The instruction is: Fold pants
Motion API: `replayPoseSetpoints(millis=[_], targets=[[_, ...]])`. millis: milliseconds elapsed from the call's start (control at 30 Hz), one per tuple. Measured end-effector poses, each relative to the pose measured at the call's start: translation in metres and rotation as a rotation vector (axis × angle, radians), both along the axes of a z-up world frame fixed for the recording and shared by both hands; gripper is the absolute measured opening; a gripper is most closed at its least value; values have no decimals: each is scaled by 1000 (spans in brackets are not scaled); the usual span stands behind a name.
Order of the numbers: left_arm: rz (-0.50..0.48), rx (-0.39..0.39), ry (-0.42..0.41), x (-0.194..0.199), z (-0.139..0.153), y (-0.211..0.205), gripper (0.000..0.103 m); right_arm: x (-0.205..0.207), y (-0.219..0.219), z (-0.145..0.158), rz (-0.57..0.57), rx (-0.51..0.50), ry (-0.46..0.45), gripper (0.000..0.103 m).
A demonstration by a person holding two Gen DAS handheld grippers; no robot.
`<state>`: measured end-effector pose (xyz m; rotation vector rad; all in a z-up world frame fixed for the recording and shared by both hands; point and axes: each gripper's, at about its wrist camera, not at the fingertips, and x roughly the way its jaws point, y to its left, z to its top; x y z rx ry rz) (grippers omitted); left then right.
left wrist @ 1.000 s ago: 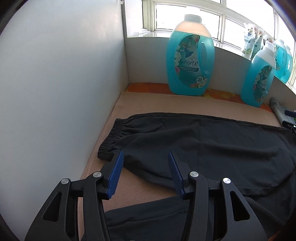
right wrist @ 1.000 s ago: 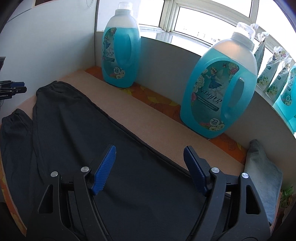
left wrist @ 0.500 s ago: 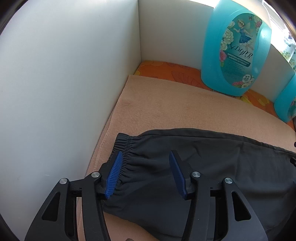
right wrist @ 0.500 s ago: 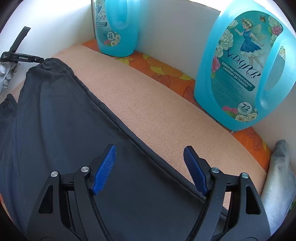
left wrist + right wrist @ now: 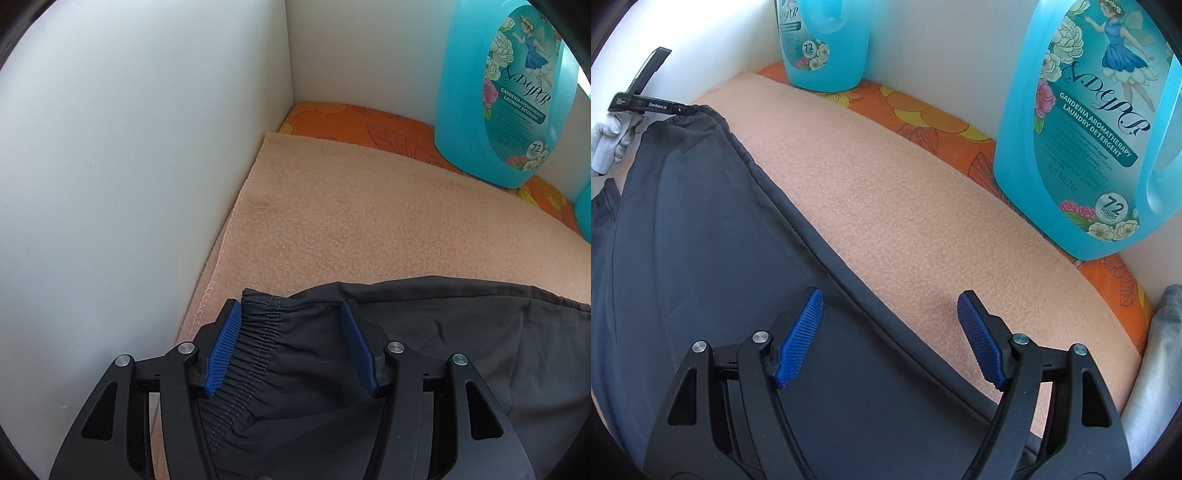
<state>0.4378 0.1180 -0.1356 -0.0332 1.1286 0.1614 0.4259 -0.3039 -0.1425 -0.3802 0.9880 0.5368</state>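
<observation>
Pants (image 5: pixel 424 350): the elastic cuff (image 5: pixel 255 347) lies between the spread fingers of the left gripper (image 5: pixel 290 347); the right gripper (image 5: pixel 890 336), fingers apart, straddles the outer seam.

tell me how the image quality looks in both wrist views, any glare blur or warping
Left wrist view: strong fisheye bending of the white wall, black vignette in the corners, bright daylight washing out beside the detergent bottle; the pants cuff stays sharp. Right wrist view: same barrel warp, the big bottle bulges, its label is readable, and the pants are dark with little detail.
</observation>
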Motion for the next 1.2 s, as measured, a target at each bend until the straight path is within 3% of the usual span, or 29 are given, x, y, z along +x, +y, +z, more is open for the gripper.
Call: replayPoseSetpoints(millis=[67, 133, 233, 333, 367, 467, 600, 867, 1100, 1200], targets=[[-4, 5, -10, 1, 0, 0, 55, 1, -1, -1, -6, 15, 11, 79], [3, 4, -19, -1, 1, 1, 50, 0, -2, -1, -5, 43, 28, 72], [-7, 45, -39, -10, 4, -4, 30, -6, 3, 1, 12, 43, 24, 58], [-28, 68, -51, -13, 5, -8, 24, -14, 11, 3, 34, 42, 23, 31], [-31, 71, -55, -14, 6, -9, 22, -17, 15, 4, 39, 39, 23, 17], [-28, 48, -74, -15, 8, -7, 17, -26, 25, 3, 43, -1, -11, 8], [-16, 5, -111, -23, 19, -2, 15, -43, 25, 13, 39, 8, -50, 5], [-36, -10, -199, -53, 56, -7, 13, -83, 16, 59, 1, 89, -140, 3], [-42, -60, -289, -95, 84, 0, 12, -149, 18, 96, 13, 112, -210, 3], [-57, -42, -331, -120, 95, -6, 12, -180, 18, 109, 19, 128, -234, 3]])
